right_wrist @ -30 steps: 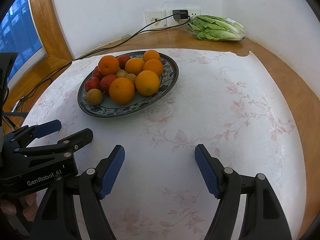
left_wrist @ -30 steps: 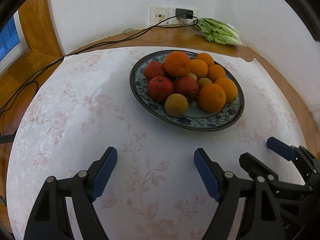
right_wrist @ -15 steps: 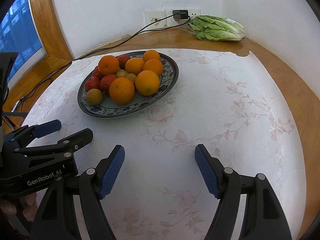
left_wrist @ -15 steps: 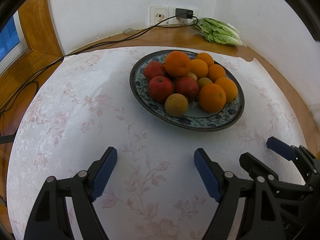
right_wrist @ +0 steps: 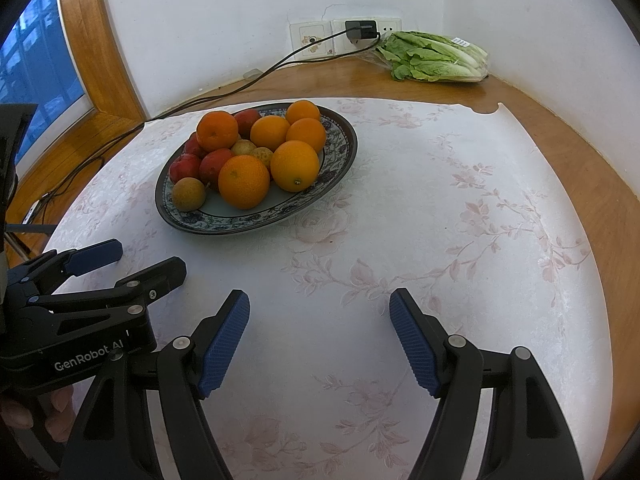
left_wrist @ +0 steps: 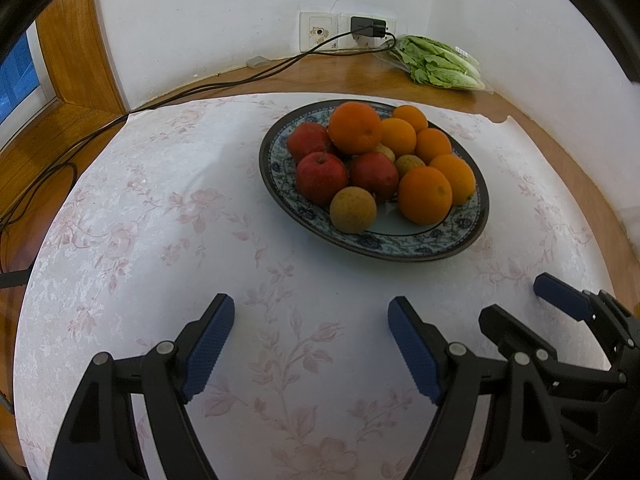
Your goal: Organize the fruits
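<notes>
You had both grippers hovering low over the desk [right_wrist: 580,148], which was wood with a pale flowered cloth [right_wrist: 420,208] laid across it. Your left gripper [left_wrist: 310,340] was spread wide and empty, and your right gripper [right_wrist: 320,332] was the same. The fruits [left_wrist: 384,164], meaning oranges, red apples and a few brownish ones, sat piled in the patterned plate [left_wrist: 400,242] a bit ahead of the grippers. Back in the white-walled corner lay a bag of lettuce [right_wrist: 436,60], beside a wall socket [right_wrist: 344,36] with a charger cable trailing off left toward the window [right_wrist: 36,76].

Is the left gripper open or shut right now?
Open. The left gripper hangs above the tablecloth with its blue pads wide apart and nothing between them.
</notes>
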